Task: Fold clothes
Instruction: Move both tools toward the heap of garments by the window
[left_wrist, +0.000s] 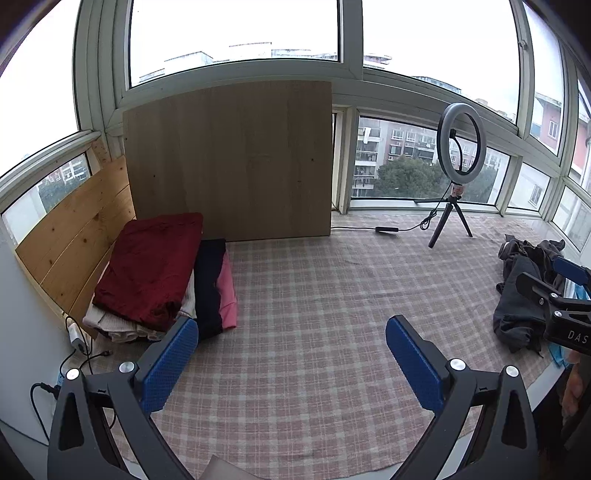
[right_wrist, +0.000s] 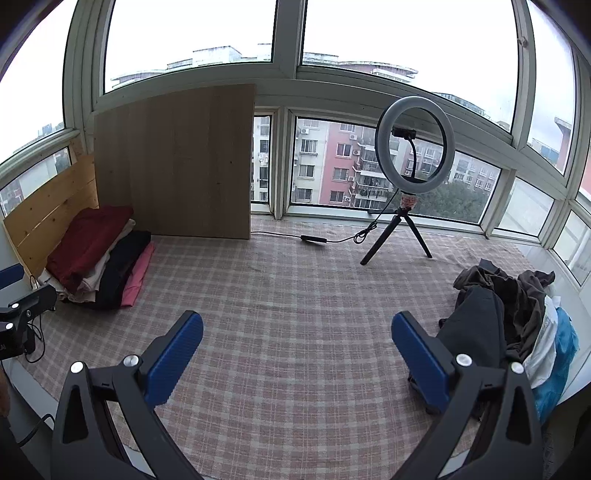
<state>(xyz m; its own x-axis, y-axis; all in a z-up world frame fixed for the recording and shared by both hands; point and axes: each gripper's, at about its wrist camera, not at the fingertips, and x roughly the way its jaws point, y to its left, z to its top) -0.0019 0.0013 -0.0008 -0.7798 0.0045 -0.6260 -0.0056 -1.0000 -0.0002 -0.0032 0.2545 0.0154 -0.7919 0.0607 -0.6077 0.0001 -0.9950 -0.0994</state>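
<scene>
A stack of folded clothes, dark red on top with cream, black and pink beneath, lies at the far left of the checked cloth; the same folded stack shows in the right wrist view. An unfolded heap of dark grey clothes lies at the right, with white and blue items beside it. My left gripper hangs open over the bare cloth, nothing between its blue pads. My right gripper is open too, its right finger next to the heap. The dark heap also appears behind the right gripper's body in the left wrist view.
A ring light on a small tripod stands at the back, its cable trailing left. A wooden board leans against the window; a pine panel lines the left side. A power strip and cords lie at the left edge.
</scene>
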